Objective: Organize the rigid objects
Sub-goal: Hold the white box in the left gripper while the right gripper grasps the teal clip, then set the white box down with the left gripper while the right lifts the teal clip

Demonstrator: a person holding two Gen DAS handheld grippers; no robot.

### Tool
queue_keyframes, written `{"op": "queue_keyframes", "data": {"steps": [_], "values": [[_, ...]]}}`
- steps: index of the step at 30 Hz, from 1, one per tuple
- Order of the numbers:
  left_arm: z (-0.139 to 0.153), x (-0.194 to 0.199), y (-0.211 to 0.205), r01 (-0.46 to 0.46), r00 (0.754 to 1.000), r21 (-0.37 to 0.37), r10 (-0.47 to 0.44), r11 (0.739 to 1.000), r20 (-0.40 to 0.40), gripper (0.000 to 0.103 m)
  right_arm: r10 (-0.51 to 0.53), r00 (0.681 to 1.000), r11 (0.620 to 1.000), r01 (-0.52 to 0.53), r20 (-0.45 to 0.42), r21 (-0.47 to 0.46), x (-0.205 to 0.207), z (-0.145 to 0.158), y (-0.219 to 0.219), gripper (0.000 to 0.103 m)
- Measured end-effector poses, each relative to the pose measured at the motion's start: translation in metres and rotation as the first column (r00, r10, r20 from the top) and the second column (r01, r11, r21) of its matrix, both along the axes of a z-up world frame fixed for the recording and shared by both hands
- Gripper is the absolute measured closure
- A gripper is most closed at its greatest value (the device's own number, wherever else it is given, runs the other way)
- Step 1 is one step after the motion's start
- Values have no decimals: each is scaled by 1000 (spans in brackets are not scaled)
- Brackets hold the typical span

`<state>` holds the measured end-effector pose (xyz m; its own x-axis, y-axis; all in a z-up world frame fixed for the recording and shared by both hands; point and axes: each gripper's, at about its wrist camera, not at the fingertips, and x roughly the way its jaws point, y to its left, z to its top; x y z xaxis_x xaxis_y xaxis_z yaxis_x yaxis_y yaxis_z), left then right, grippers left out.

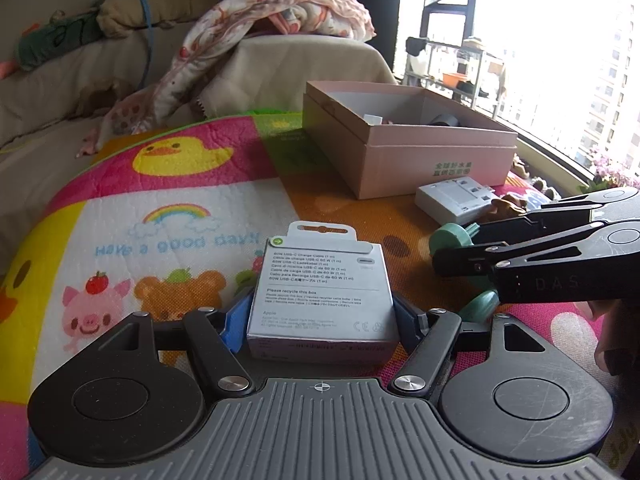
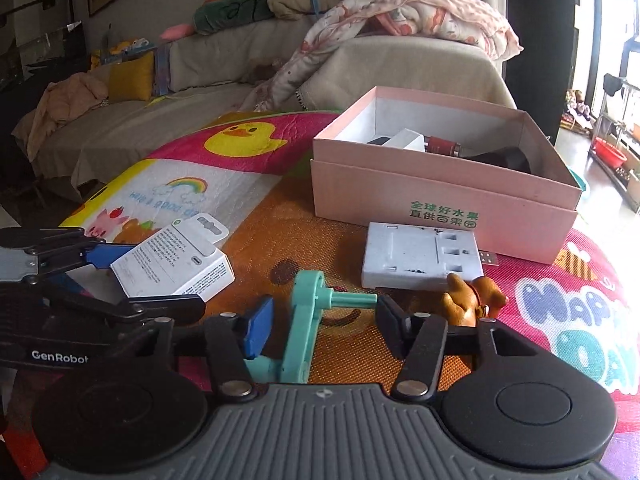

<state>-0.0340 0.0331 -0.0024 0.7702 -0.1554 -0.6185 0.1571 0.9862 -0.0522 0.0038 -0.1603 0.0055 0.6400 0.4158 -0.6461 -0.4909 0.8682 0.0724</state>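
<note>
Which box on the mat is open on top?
The pink cardboard box; things lie inside it. The white cable box in the left gripper is sealed.

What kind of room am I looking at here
Most likely a home living room: a covered sofa with a rumpled blanket, and a cartoon play mat spread in front by a big window.

The open pink cardboard box (image 1: 404, 148) hides most of its contents behind its near wall in the left wrist view; only scraps show at about one o'clock. The fine print on the white cable carton (image 1: 320, 300) is illegible. At four o'clock the frame edge cuts off a hand (image 1: 608, 344).
</note>
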Motion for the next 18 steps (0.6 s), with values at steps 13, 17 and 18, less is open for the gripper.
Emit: {"op": "queue_keyframes", "data": {"steps": [13, 17, 18], "values": [[3, -4, -4, -2, 1000, 23, 2, 1000, 17, 28, -15, 998, 1000, 17, 53, -26, -41, 22, -44, 60], [11, -19, -9, 58, 997, -21, -56, 998, 54, 29, -37, 993, 998, 42, 108, -47, -57, 36, -65, 61], [13, -23, -11, 86, 995, -49, -83, 995, 55, 29, -40, 992, 998, 46, 122, -51, -60, 39, -69, 61]]}}
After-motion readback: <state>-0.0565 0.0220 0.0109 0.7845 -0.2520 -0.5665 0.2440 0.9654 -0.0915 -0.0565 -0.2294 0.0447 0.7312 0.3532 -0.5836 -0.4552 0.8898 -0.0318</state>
